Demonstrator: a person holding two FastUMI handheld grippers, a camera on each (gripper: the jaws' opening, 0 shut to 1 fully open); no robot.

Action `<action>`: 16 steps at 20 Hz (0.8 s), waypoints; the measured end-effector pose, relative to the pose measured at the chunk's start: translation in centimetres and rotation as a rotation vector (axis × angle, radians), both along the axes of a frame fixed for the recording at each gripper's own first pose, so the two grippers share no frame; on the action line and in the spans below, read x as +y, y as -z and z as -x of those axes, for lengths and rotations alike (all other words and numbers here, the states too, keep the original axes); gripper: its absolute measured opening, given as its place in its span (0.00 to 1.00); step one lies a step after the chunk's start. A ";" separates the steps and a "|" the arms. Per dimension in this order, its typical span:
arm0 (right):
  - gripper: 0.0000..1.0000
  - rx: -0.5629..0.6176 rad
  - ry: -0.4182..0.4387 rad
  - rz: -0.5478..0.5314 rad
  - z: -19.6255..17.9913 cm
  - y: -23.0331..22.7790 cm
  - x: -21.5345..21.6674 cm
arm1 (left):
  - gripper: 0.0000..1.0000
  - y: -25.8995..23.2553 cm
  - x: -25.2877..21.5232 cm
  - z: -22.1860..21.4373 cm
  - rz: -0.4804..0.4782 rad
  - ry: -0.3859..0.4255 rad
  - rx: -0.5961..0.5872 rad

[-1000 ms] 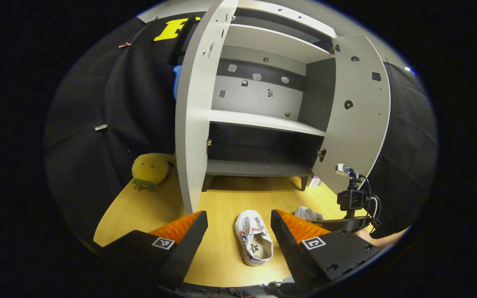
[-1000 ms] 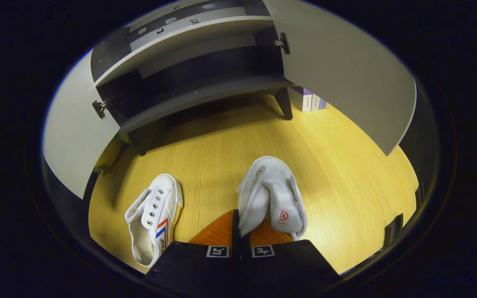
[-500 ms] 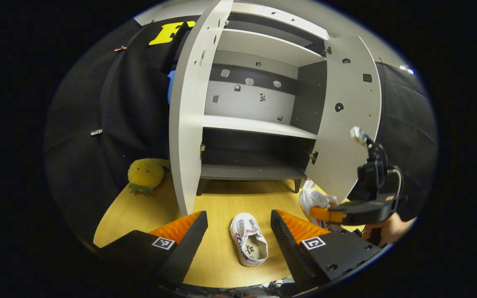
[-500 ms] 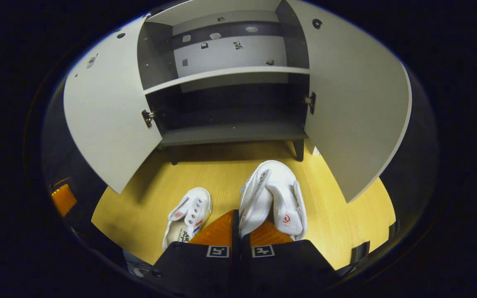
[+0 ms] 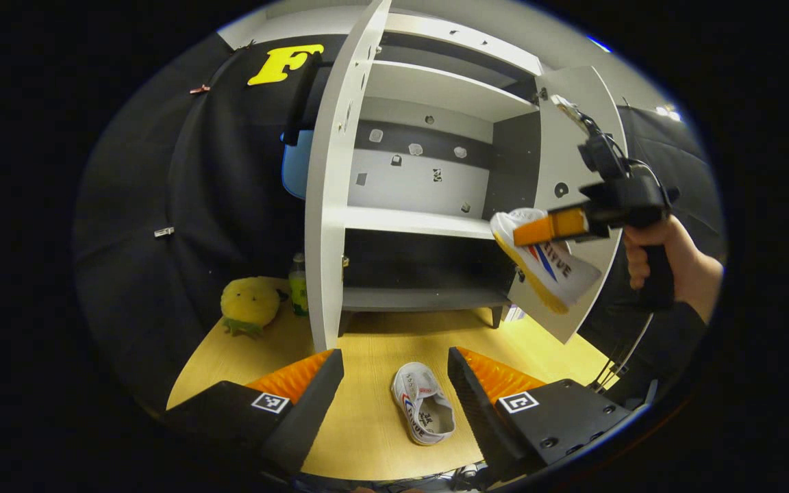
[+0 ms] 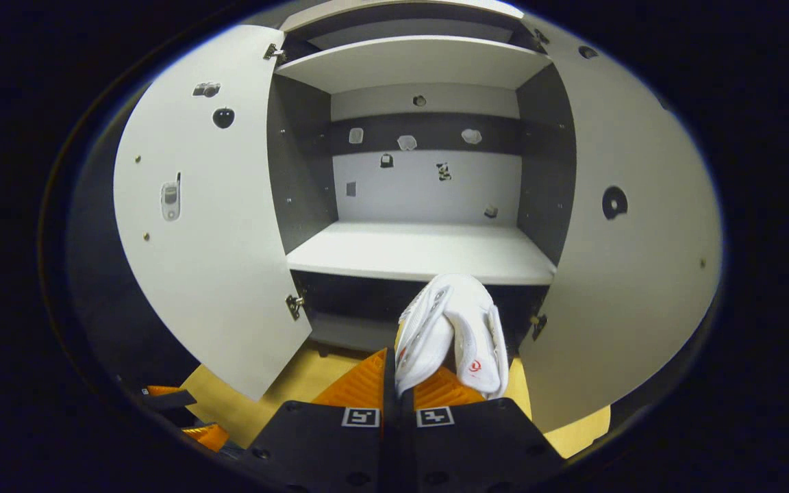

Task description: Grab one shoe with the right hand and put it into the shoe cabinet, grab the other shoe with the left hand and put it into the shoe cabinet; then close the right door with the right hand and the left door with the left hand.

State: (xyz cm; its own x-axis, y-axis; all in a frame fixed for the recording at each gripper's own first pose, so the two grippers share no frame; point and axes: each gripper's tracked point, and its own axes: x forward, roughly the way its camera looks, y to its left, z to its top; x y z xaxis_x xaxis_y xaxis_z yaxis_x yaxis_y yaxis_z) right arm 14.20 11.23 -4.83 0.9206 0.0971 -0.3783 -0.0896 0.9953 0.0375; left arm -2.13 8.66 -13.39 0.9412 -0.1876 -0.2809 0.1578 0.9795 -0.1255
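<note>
Since a moment ago the right hand-held gripper (image 6: 394,383), clamped on one shoe (image 6: 451,329), has risen from the floor to the shoe cabinet's (image 6: 422,250) middle shelf at frame centre (placing looks imminent), while the left hand-held gripper (image 5: 394,390) hangs wide above the other shoe (image 5: 424,412).

The left door (image 5: 329,205) hides part of a green bottle (image 5: 297,284) and a blue object (image 5: 294,164).

The right tool (image 6: 398,373) is raised with fingers pinched together; the left tool (image 5: 394,373) hangs low, fingers spread wide.
</note>
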 end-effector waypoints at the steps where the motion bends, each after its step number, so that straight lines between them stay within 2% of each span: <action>1: 0.05 -0.006 0.000 0.007 -1.3 -1.2 -0.1 | 0.95 -0.6 0.0 -0.2 0.006 0.000 -0.006; 8: 0.05 -0.072 -0.005 0.104 -13.4 -5.6 -1.9 | 0.95 -3.0 0.7 -2.3 -0.012 -0.035 -0.047; 13: 0.05 -0.059 0.000 0.178 -22.4 -5.1 -3.7 | 0.95 -2.9 1.3 -4.3 -0.039 -0.081 -0.029; 16: 0.04 -0.013 0.003 0.228 -26.7 -3.1 -5.1 | 0.95 -2.8 1.5 -5.4 -0.029 -0.118 -0.008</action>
